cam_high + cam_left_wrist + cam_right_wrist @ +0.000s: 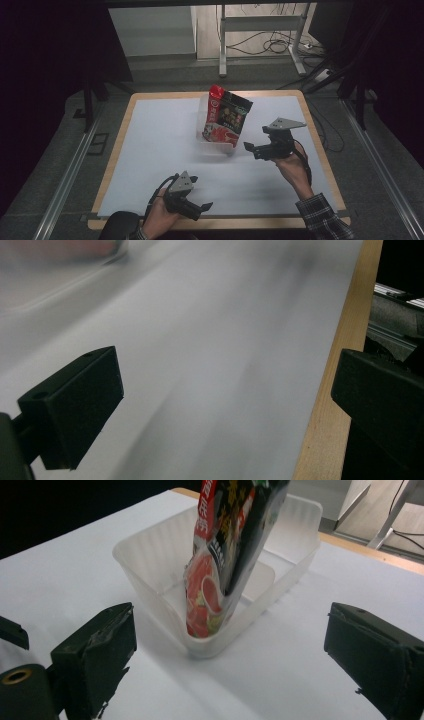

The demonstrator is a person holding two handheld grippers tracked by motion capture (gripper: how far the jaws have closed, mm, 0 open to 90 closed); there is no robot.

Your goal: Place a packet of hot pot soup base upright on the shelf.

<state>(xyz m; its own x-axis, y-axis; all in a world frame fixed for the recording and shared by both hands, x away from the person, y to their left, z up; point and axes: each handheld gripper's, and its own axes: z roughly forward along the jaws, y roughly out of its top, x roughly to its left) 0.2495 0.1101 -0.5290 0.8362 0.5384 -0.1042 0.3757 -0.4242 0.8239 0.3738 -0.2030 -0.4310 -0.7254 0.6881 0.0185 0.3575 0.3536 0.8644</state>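
A red and black snack bag stands upright in a clear plastic tub near the middle back of the table. My right gripper sits just right of the tub, jaws wide open and pointed at it, nothing between them. Near the table's front edge, my left gripper is open over bare white mat and holds nothing. Its view is blurred.
A white mat covers the wooden table; its wood edge lies close to the left gripper. A metal desk frame and cables stand on the floor behind. Rails run along both sides.
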